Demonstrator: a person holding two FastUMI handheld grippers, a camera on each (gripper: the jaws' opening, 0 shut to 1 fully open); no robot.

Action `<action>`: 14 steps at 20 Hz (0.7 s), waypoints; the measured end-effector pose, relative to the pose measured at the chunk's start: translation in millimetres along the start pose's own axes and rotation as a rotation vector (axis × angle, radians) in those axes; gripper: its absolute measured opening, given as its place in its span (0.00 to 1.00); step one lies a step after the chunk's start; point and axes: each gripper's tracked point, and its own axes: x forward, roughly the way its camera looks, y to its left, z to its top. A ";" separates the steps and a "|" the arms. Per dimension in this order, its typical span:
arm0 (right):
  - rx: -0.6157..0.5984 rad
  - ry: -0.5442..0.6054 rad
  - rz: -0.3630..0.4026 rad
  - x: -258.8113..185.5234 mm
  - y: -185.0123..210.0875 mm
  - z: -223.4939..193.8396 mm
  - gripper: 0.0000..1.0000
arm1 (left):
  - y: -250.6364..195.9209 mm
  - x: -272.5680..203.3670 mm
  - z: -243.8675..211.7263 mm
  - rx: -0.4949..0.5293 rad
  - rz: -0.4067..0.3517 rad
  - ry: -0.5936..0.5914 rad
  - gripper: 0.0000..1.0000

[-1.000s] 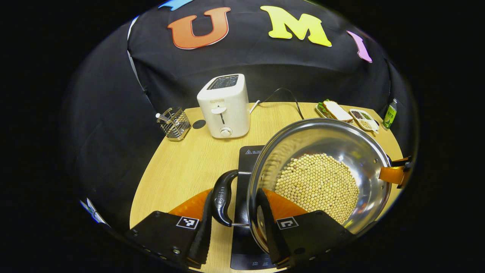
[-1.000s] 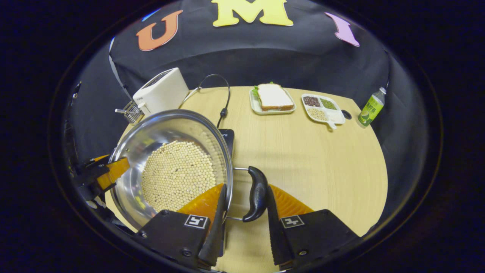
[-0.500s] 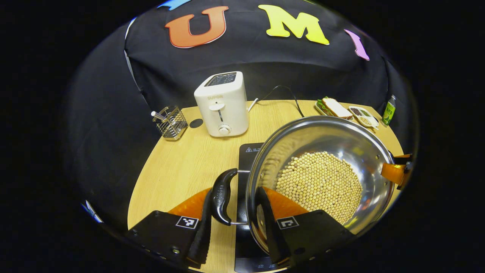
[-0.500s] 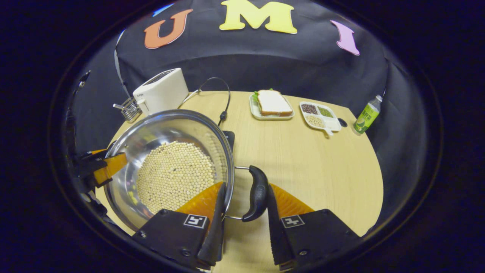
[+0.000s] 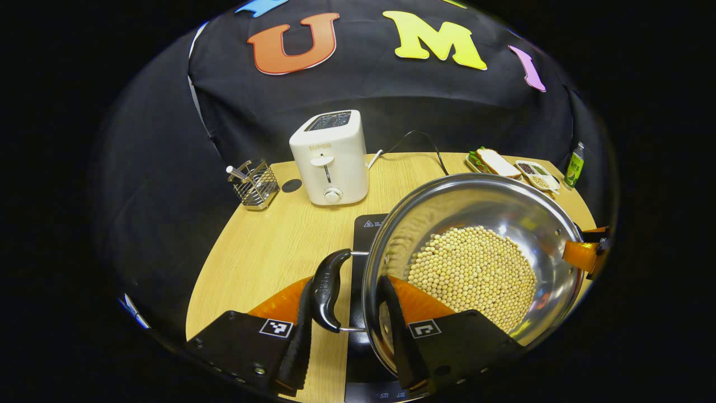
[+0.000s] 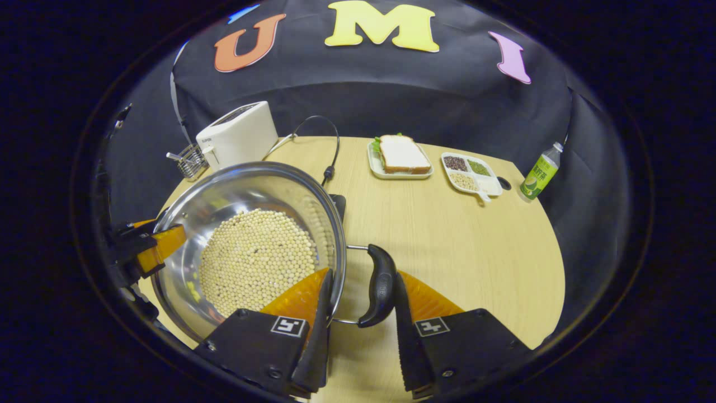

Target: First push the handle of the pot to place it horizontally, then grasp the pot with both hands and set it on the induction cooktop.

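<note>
A steel pot [image 5: 486, 207] holding soybeans [image 5: 472, 268] hangs just above the black induction cooktop [image 5: 366, 229]. My left gripper [image 5: 345, 284] is shut on the pot's left handle [image 5: 327, 285], one finger outside the black grip and the other inside the rim. In the right gripper view my right gripper [image 6: 363, 275] clamps the opposite handle [image 6: 382, 285] the same way, with the pot [image 6: 240, 190] to its left. Each view shows the other gripper's orange finger at the far rim: the right gripper [image 5: 584, 252] and the left gripper [image 6: 151, 246]. The cooktop [image 6: 337, 201] peeks out behind the pot.
A white toaster [image 5: 331, 157] and a wire basket [image 5: 253, 183] stand at the table's back left. A sandwich plate [image 6: 400, 155], a divided dish [image 6: 469, 170] and a green bottle [image 6: 540, 170] sit at the back right. A black cable [image 6: 330, 140] runs to the cooktop.
The pot stays held by both grippers and has drifted only slightly over the cooktop. Neither grip has changed.
</note>
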 end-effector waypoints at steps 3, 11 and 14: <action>0.023 -0.011 0.011 0.2 -0.4 0.7 0.56 | 0.2 0.3 0.8 0.009 -0.001 -0.007 0.70; -0.028 -0.071 0.074 -12.3 -10.9 15.4 0.75 | 16.6 -21.8 32.7 0.048 0.106 -0.171 0.89; -0.114 -0.168 0.082 -34.9 -15.9 33.3 0.81 | 15.6 -42.8 45.9 0.035 0.126 -0.211 0.96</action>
